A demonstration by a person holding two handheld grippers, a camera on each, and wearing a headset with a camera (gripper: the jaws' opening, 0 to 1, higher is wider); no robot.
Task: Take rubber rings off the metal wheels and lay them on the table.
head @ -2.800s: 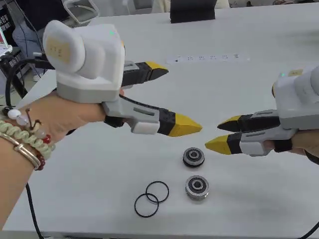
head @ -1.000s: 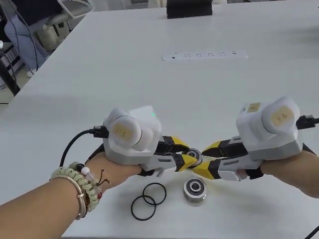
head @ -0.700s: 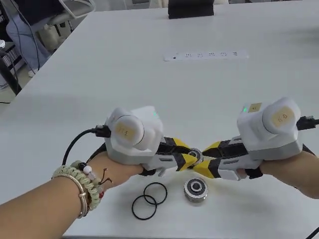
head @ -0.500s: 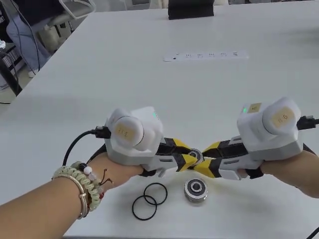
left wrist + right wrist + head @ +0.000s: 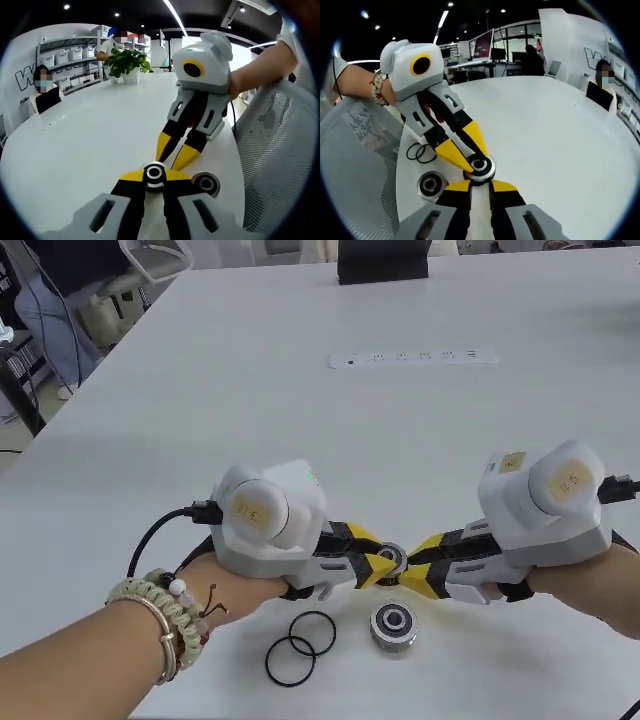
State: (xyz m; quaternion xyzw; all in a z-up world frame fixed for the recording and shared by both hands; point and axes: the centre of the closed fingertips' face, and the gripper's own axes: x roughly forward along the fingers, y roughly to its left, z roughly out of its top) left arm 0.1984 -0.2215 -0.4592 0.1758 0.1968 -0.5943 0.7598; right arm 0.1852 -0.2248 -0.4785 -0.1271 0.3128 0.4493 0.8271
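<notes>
A small metal wheel with a black rubber ring around it sits between the yellow tips of my left gripper, which is shut on its sides. My right gripper faces it from the right. Its jaws stand a narrow gap apart, with the tips at the wheel's near rim. A second metal wheel lies flat on the white table just in front. Two loose black rubber rings lie overlapping to its left.
A white power strip lies further back on the table, and a dark object stands at the far edge. A black cable trails from my left gripper. Mesh chair backs are close behind.
Since 2.8 s ago both grippers have come down to the far wheel and the left has shut on it. In the last second the right tips edged closer to the wheel.
</notes>
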